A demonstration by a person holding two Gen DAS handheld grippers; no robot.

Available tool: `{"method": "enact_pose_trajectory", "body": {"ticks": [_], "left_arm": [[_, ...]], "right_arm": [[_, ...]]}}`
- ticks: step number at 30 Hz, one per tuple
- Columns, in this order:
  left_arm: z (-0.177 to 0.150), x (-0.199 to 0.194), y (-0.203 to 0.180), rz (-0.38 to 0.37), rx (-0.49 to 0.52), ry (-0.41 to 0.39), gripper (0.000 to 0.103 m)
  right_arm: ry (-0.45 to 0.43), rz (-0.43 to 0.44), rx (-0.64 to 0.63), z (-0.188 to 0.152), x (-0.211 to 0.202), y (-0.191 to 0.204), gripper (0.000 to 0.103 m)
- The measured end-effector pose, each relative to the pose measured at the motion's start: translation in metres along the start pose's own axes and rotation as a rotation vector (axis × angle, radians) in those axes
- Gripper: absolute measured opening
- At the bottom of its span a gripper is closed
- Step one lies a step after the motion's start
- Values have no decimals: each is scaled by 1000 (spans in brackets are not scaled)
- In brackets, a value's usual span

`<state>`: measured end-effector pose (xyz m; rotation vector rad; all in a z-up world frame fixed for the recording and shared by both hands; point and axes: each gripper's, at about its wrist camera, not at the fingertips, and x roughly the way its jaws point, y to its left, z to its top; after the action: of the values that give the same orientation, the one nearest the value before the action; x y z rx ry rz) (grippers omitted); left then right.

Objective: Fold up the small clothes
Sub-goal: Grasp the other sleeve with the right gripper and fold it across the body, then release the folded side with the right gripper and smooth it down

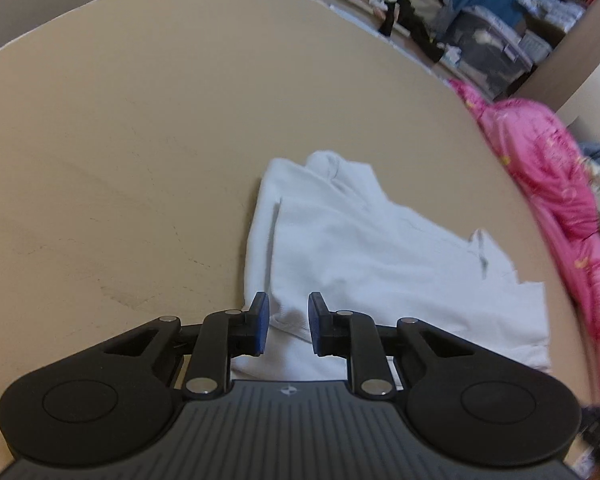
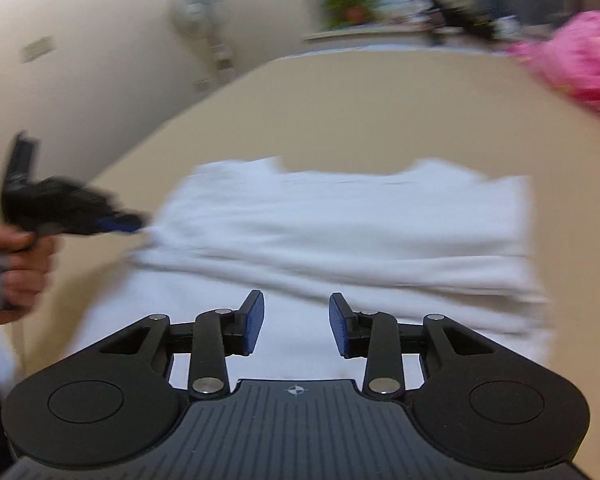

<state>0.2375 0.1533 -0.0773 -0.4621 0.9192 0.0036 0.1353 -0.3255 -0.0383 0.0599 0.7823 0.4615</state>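
Observation:
A white garment (image 1: 360, 248) lies partly folded on the beige table (image 1: 139, 120), with layered folds across it in the right wrist view (image 2: 340, 232). My left gripper (image 1: 287, 320) hovers at the garment's near left corner. Its blue pads stand a small way apart with a hem edge showing in the gap, and they do not press it. In the right wrist view the left gripper (image 2: 131, 222) sits at the cloth's left edge, blurred, held by a hand (image 2: 15, 264). My right gripper (image 2: 295, 320) is open just over the garment's near part, with nothing between its fingers.
A pile of pink cloth (image 1: 548, 184) lies at the table's right side, also seen at the far right (image 2: 580, 64). Beyond the table's far edge are storage bins, dark clothes and a potted plant (image 2: 352, 8). A wall fan (image 2: 195, 8) stands at the left.

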Motion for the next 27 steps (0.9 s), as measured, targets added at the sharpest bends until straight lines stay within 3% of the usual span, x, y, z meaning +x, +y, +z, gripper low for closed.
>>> {"method": "enact_pose_trajectory", "body": {"ticks": [3,6,9,11,13,15,17,19,21,23,25,27], "left_arm": [[-5,15,-8,59,40,21,22],[-11,4,-25,113,104,-31,22],[-18,-10,-37,96,163,-91,22],[-19,-2,-37,127,172,-63,22],[-19,11,-27,161,158,4,30],[-16,10,-26,161,142,3,31],[-14,4,-31,157,147,-18,31],[-15,0,-36,148,152,-26,31],[-15,-2,-33,134,149,-18,31],[-16,0,-35,138,159,-12,31],[-15,2,-32,151,164,-15,31],[-12,0,-29,152,160,-22,31]], "right_arm": [[-75,-124,118,7,-1,-48,38],[-146,-249,299,7,15,-89,42],[-73,-305,478,-4,51,-127,40],[12,-401,501,-11,63,-137,42],[6,-398,533,-11,53,-134,42],[54,-444,520,-7,46,-128,42],[27,-496,542,0,34,-127,42],[-92,-460,490,18,27,-126,42],[-144,-404,490,35,33,-138,42],[-114,-331,543,47,57,-161,42],[-52,-320,600,55,84,-180,42],[-35,-254,634,63,99,-196,1]]}}
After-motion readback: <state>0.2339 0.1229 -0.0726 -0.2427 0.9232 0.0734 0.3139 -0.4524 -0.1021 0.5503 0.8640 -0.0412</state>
